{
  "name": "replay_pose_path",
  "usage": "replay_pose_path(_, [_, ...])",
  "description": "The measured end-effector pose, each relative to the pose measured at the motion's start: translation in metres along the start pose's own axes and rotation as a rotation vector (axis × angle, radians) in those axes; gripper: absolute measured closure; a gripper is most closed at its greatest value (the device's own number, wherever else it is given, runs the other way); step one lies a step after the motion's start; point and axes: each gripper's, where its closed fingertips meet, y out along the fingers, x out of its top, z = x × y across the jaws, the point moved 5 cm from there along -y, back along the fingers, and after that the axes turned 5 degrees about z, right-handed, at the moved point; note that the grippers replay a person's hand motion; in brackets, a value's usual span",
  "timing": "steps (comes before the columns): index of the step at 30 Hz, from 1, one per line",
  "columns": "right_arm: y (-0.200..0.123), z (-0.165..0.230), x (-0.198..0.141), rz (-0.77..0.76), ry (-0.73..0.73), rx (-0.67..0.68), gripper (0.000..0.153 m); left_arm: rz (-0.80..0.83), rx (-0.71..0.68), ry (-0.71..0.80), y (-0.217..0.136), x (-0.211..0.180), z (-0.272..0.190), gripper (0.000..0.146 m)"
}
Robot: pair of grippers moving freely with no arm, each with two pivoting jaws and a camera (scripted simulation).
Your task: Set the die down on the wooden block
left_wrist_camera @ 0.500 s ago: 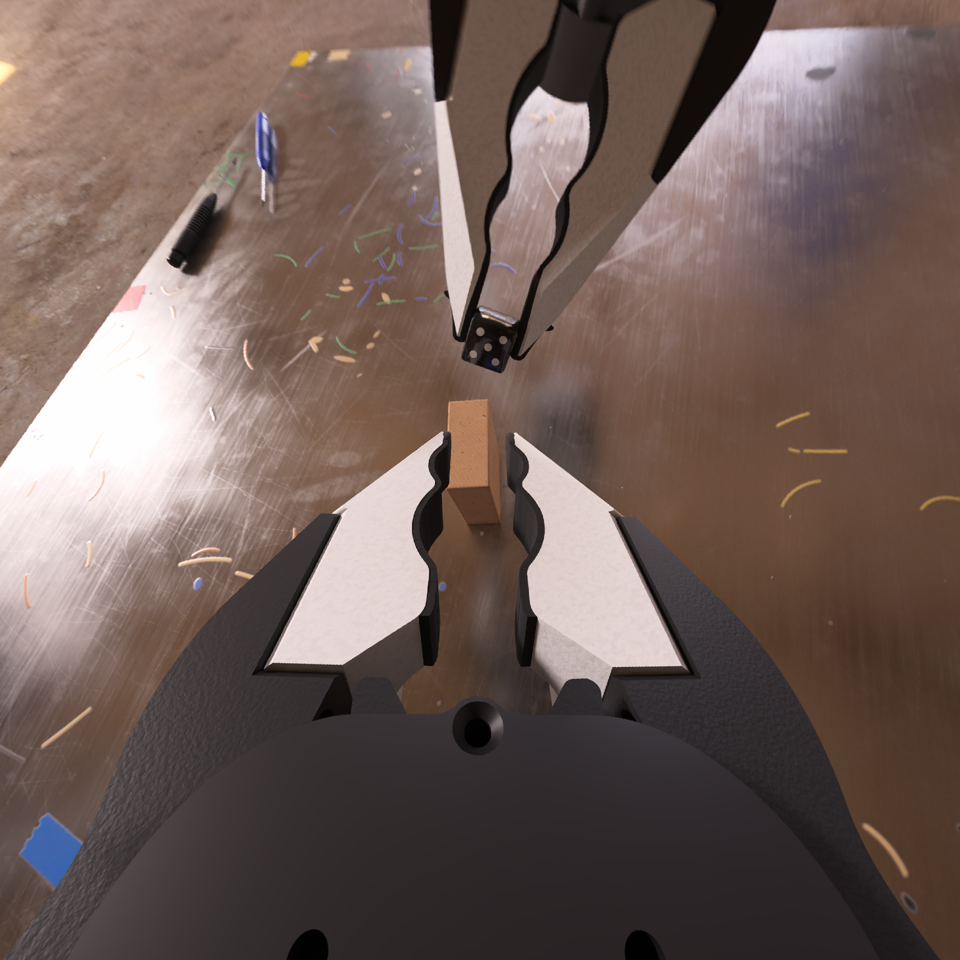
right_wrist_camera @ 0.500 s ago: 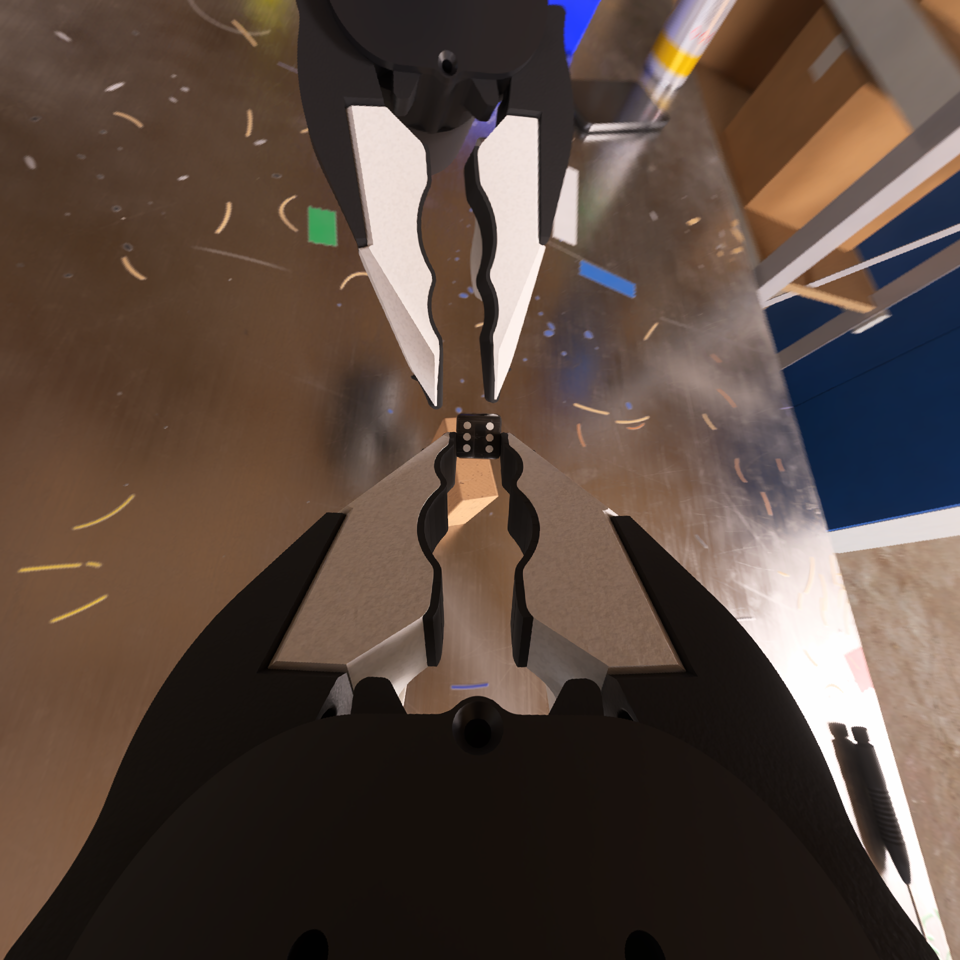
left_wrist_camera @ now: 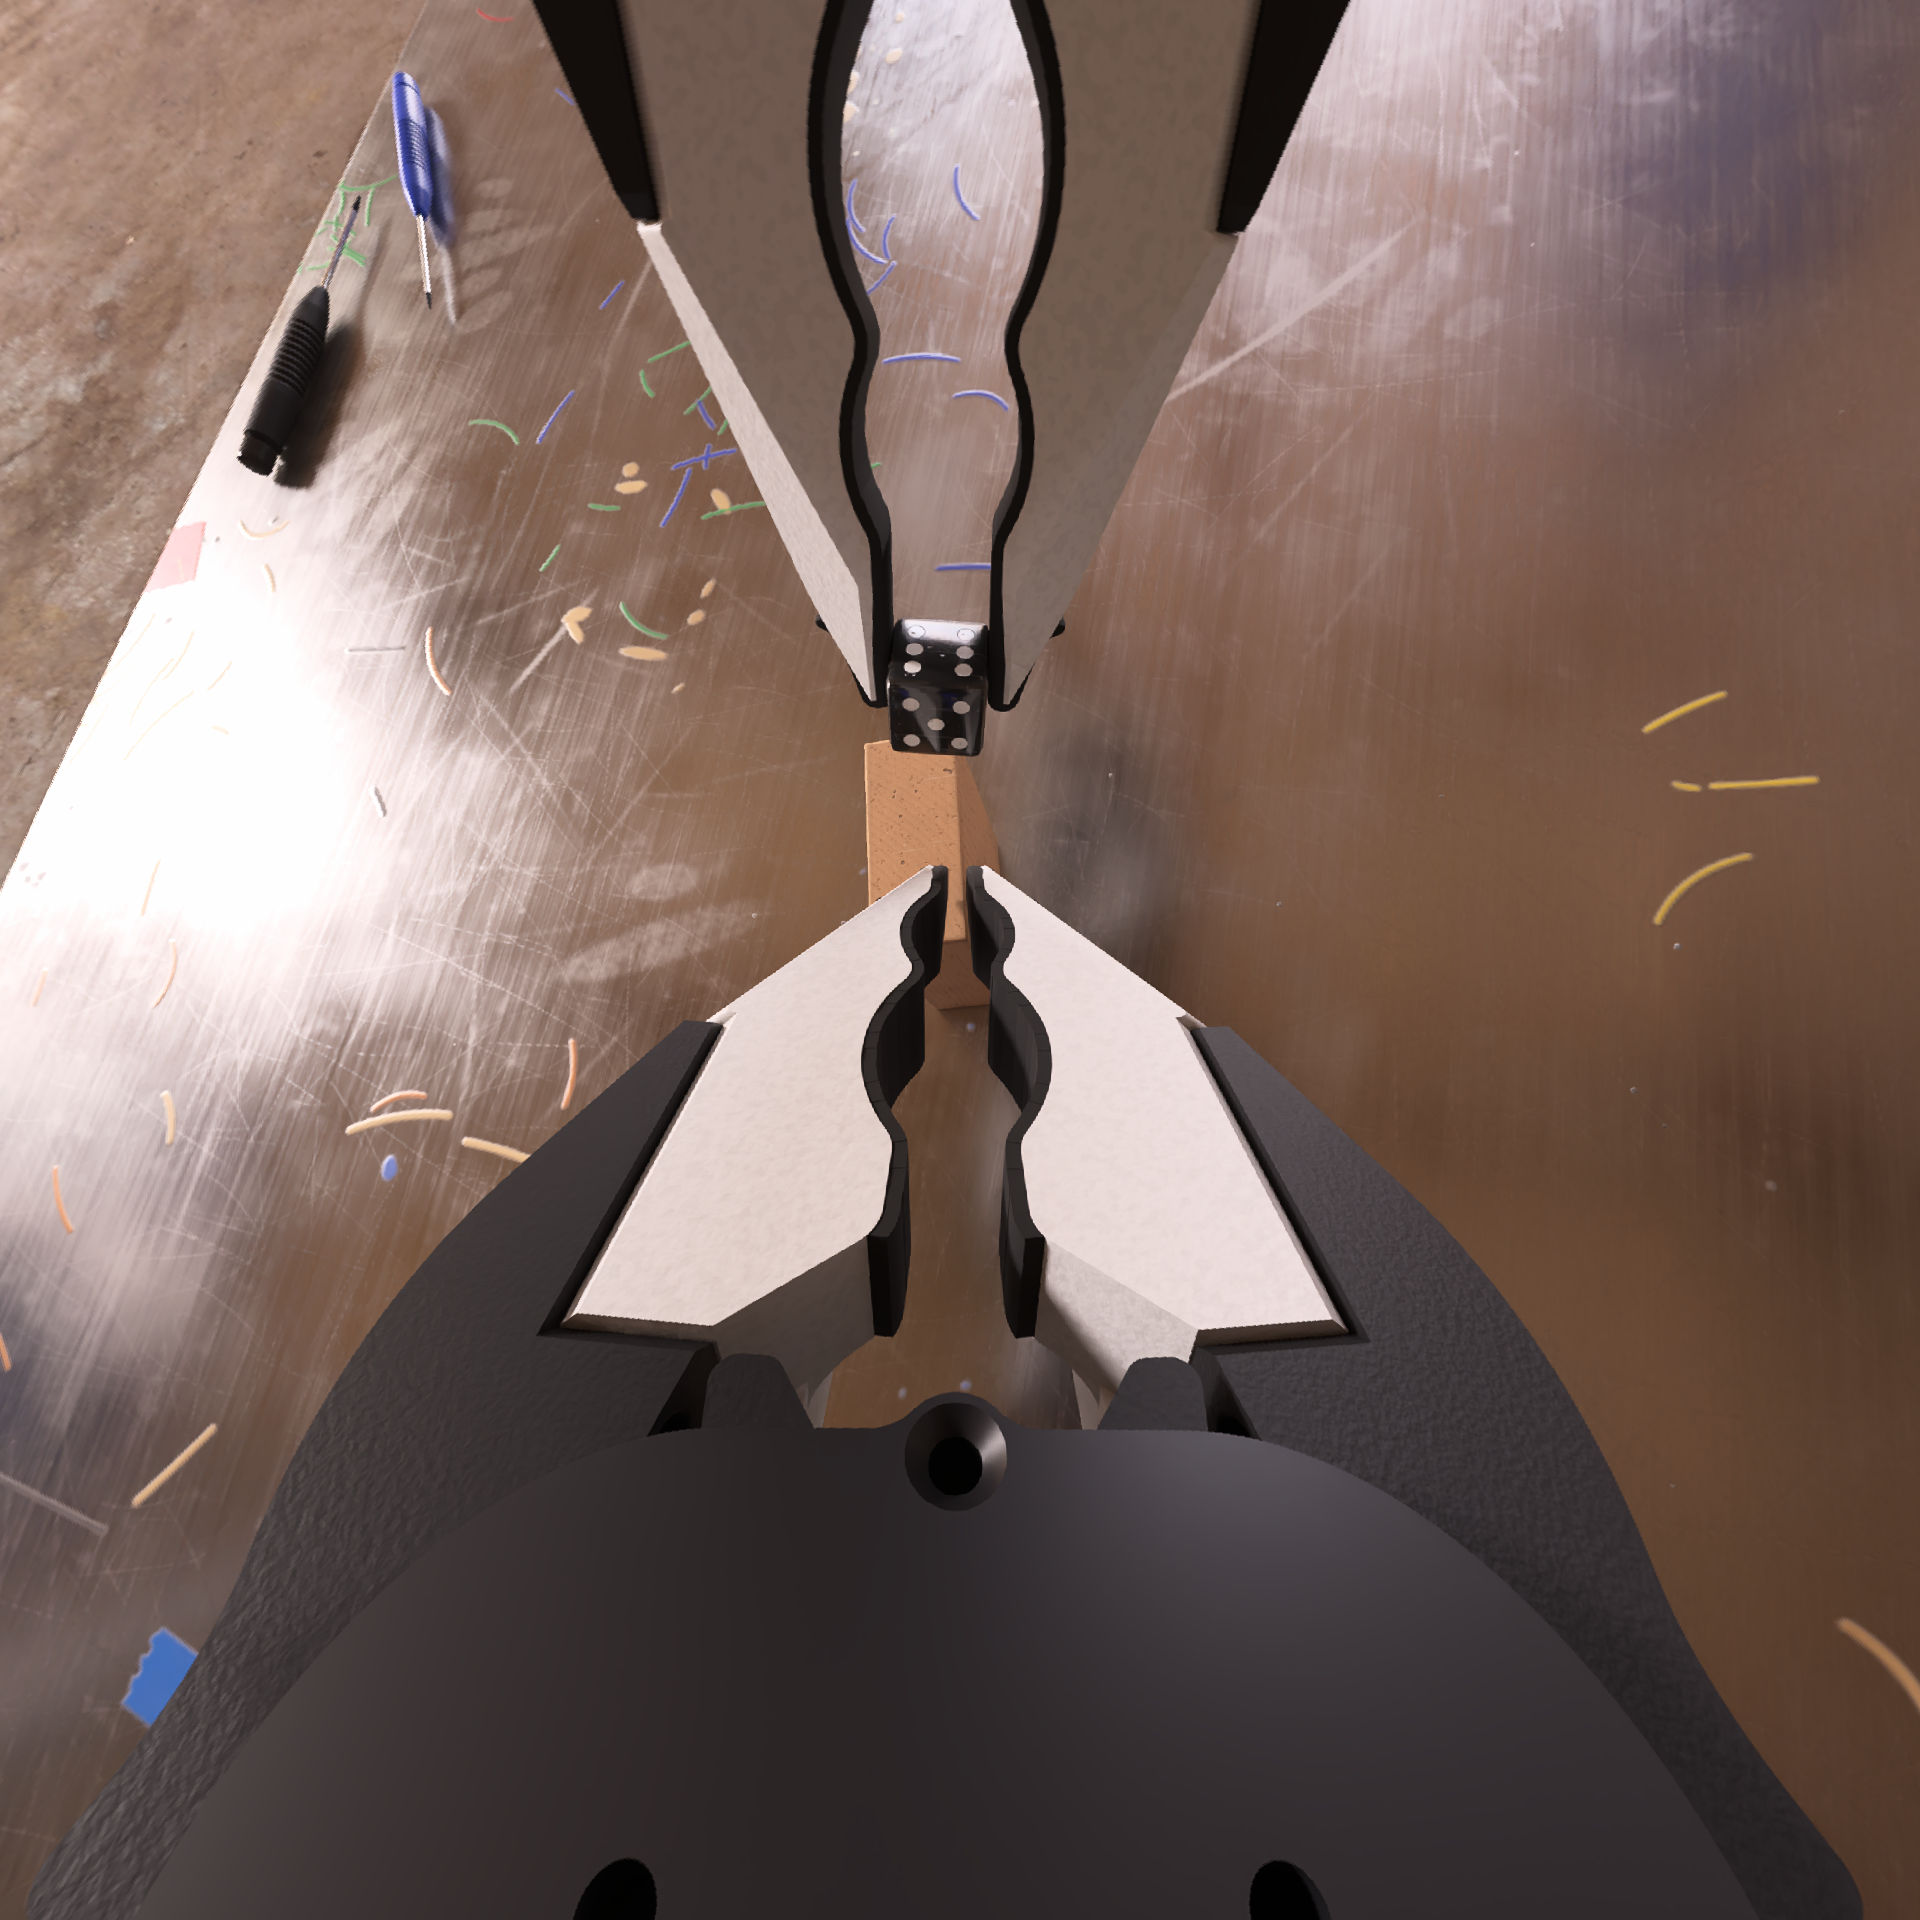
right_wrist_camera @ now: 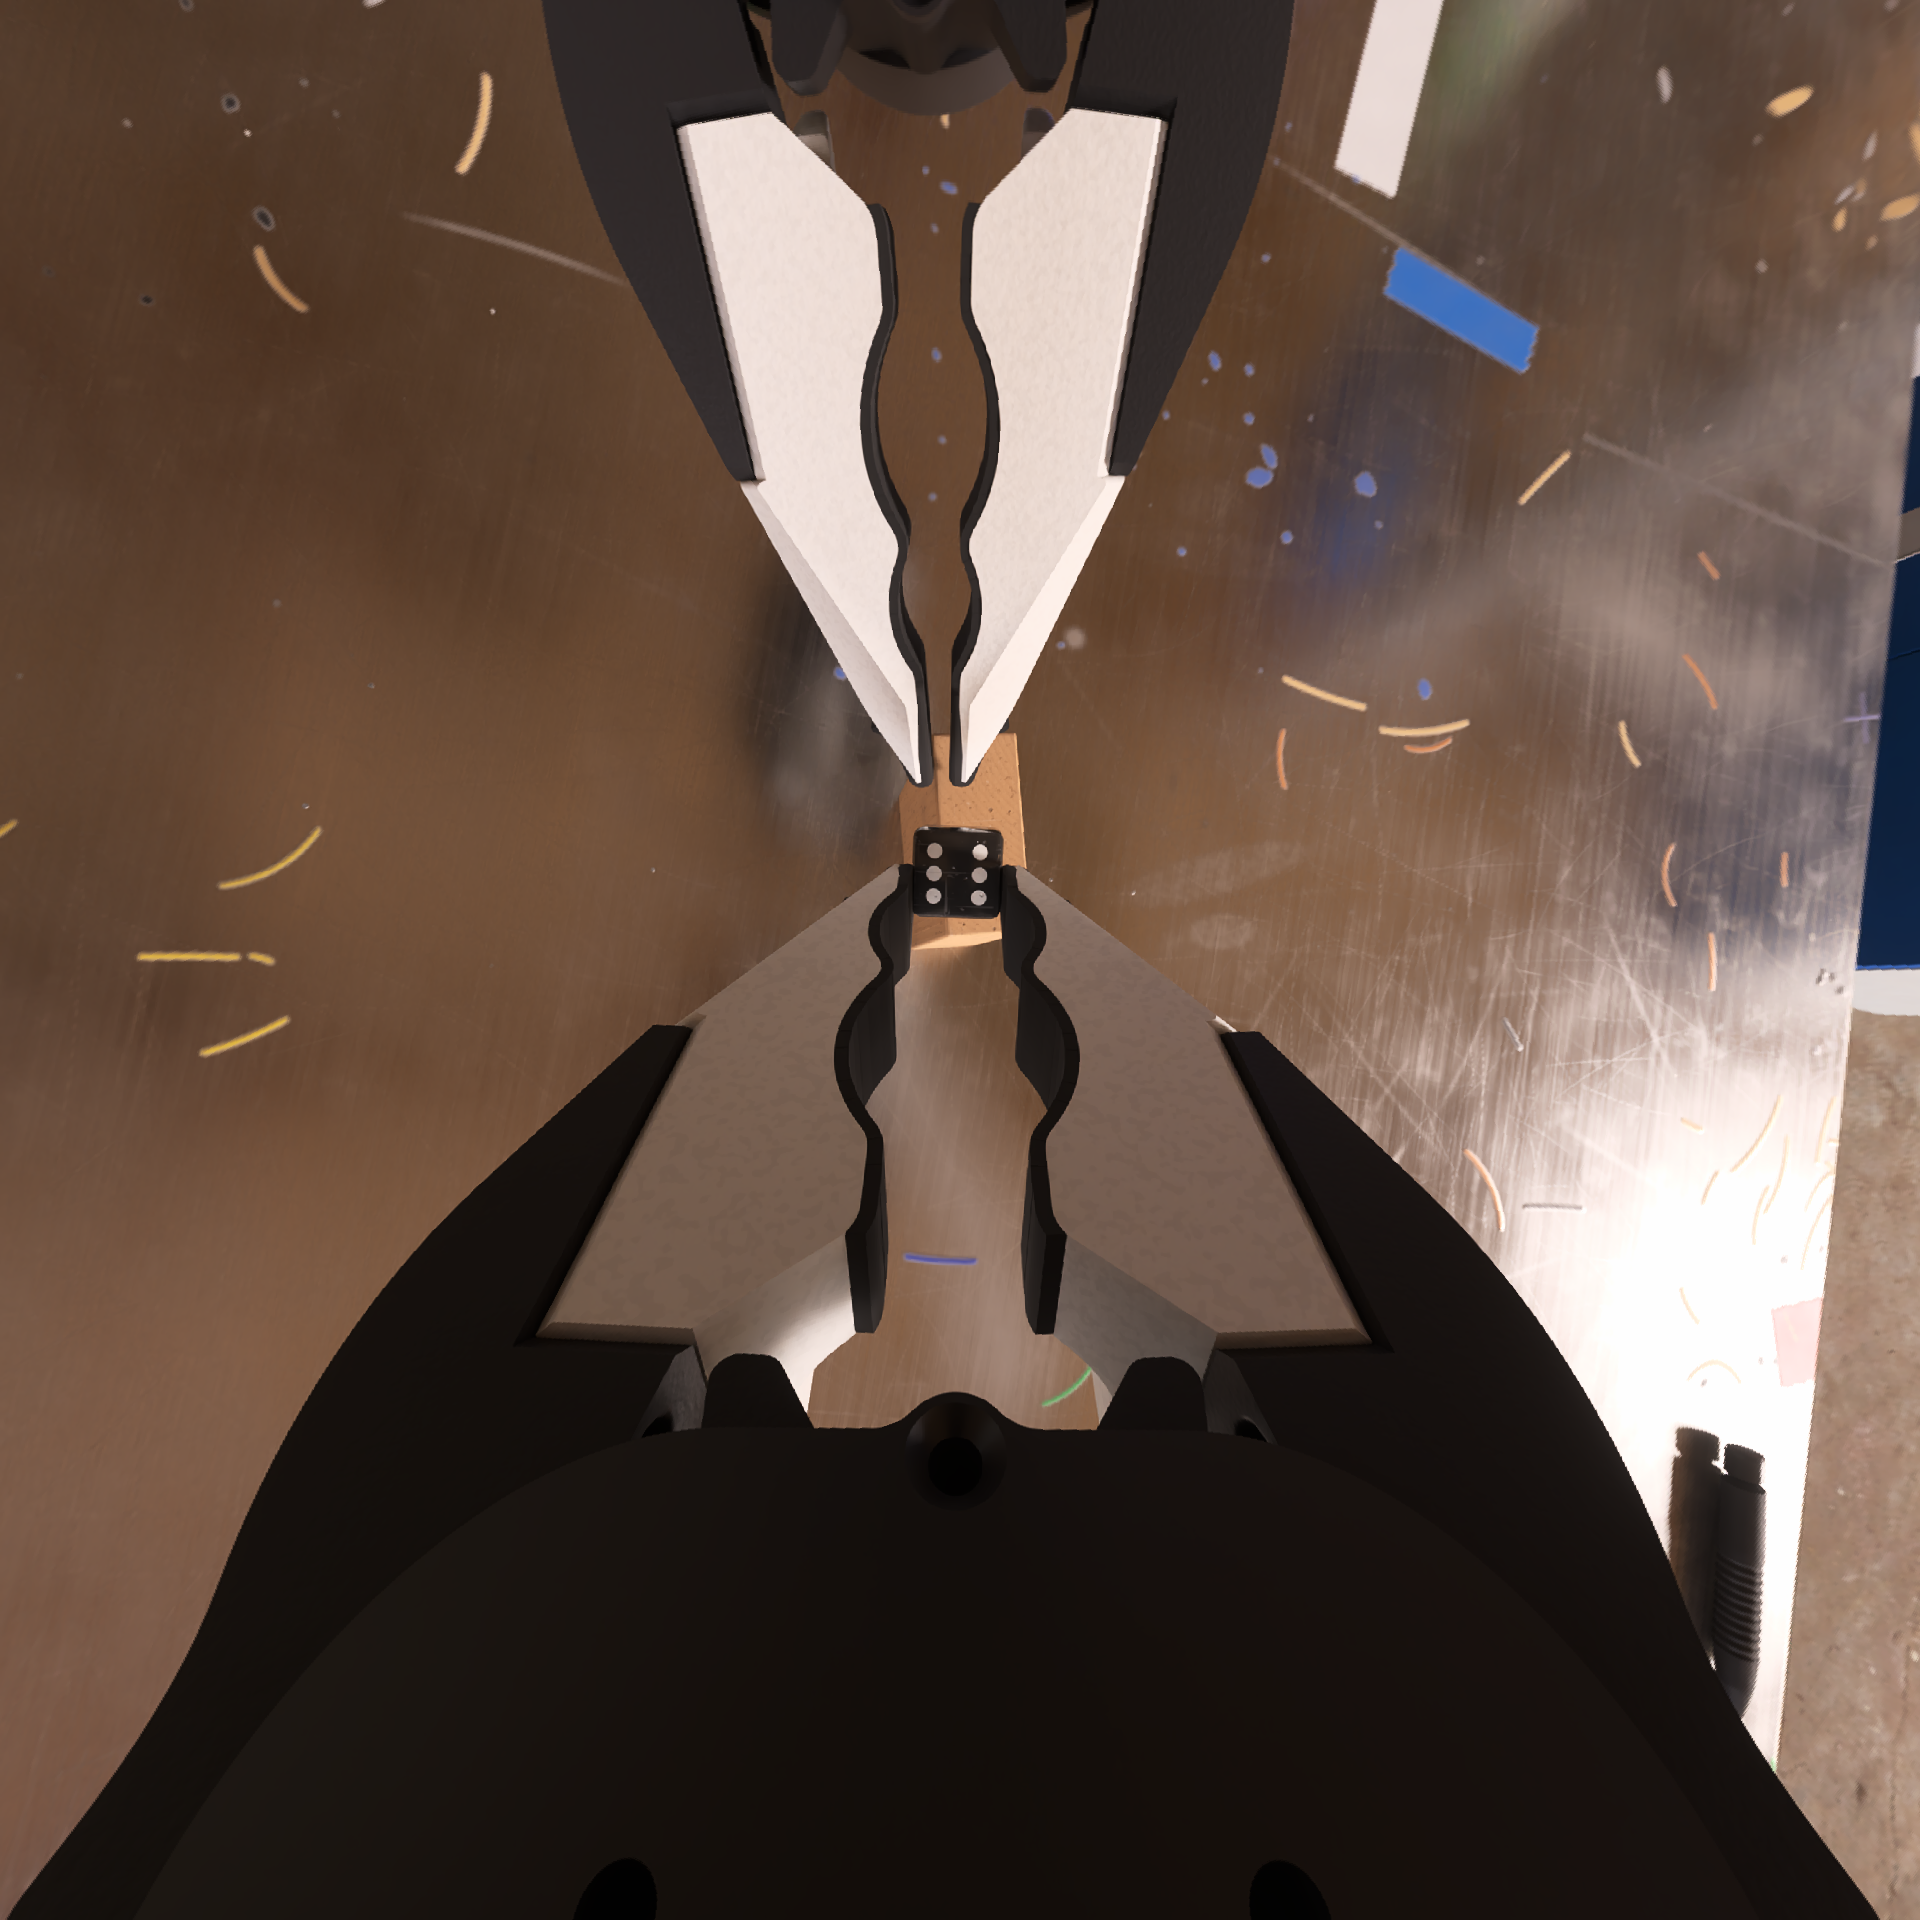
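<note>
The small black die with white pips [left_wrist_camera: 937, 694] is clamped between the fingertips of the right gripper [right_wrist_camera: 957, 881], whose jaws press on two opposite faces, and it hangs just above the top end of the upright tan wooden block [left_wrist_camera: 914, 821], with contact between the two not clear. The left gripper [left_wrist_camera: 957, 883] holds nothing, its jaws drawn nearly together with only a thin slit between the tips, which sit close against the near side of the block. Both stand on the scratched metal tabletop [left_wrist_camera: 1455, 520], and well to the block's left lie a black ribbed pen [left_wrist_camera: 288, 379] and a blue-handled screwdriver [left_wrist_camera: 414, 156].
</note>
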Motion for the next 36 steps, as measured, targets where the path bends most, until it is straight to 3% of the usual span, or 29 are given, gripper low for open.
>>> replay_pose_path(15, [0.005, -0.013, 0.000, 0.150, 0.016, 0.203, 0.136, 0.025, -0.006, 0.035, 0.002, 0.003, 0.000, 0.146])
replay_pose_path(20, [0.005, -0.013, 0.002, 0.199, 0.001, 0.206, 0.136, 0.022, 0.009, 0.037, 0.002, 0.003, 0.001, 0.146])
replay_pose_path(24, [0.004, -0.012, 0.002, 0.194, 0.009, 0.200, 0.136, -0.039, 0.053, 0.056, 0.000, 0.006, 0.002, 0.138])
replay_pose_path(32, [0.004, -0.012, 0.002, 0.199, 0.020, 0.204, 0.136, -0.118, 0.198, 0.342, -0.010, 0.016, -0.007, 0.132])
replay_pose_path(36, [0.005, -0.012, 0.001, 0.219, 0.020, 0.200, 0.136, -0.054, 0.235, 0.366, -0.002, 0.011, -0.005, 0.133])
